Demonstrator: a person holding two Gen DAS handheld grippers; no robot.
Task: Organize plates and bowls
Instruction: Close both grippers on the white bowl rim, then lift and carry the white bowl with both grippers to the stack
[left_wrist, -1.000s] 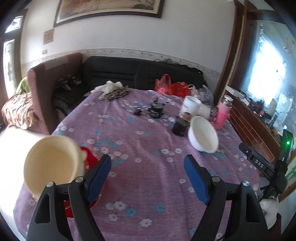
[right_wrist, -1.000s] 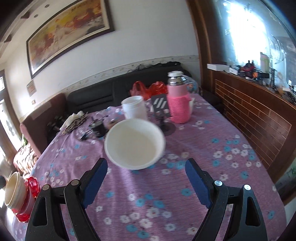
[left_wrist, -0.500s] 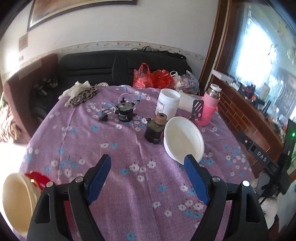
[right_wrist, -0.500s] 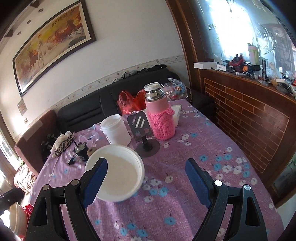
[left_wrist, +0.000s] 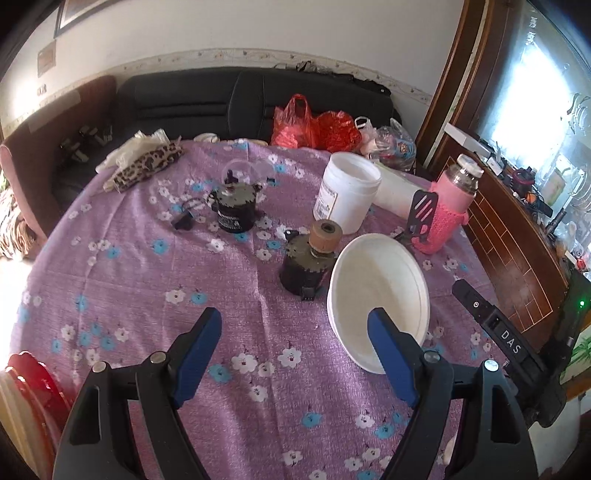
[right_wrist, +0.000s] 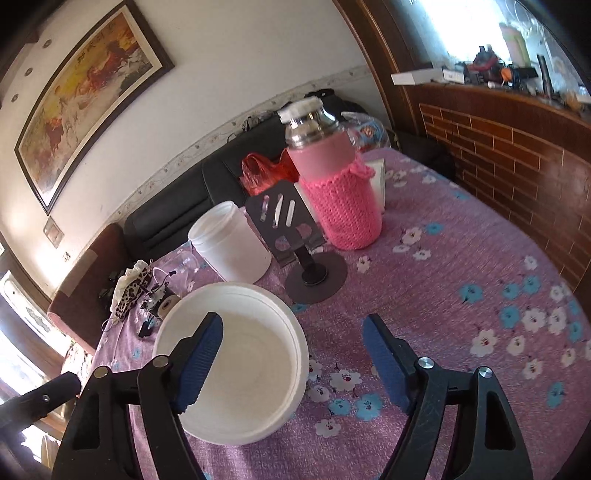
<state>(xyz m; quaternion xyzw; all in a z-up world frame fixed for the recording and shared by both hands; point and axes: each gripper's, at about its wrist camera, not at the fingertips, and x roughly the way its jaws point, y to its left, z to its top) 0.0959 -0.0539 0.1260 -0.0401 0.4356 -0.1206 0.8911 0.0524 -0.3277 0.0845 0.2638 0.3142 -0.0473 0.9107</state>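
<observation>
White bowl (left_wrist: 380, 295) upright on the purple flowered tablecloth (left_wrist: 147, 295), toward the table's right edge, just beside a dark jar (left_wrist: 304, 267). Left gripper (left_wrist: 295, 350) spread wide, empty. Right gripper (right_wrist: 293, 354) closing, left pad over the bowl's rim, nothing gripped

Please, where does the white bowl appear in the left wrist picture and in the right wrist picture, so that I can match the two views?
Left wrist view: the white bowl lies right of centre, partly behind the gripper's right finger.
Right wrist view: the white bowl lies lower left of centre, partly behind the gripper's left finger.
Shared landmark: the pink flask, standing beyond the bowl in both views.
</observation>
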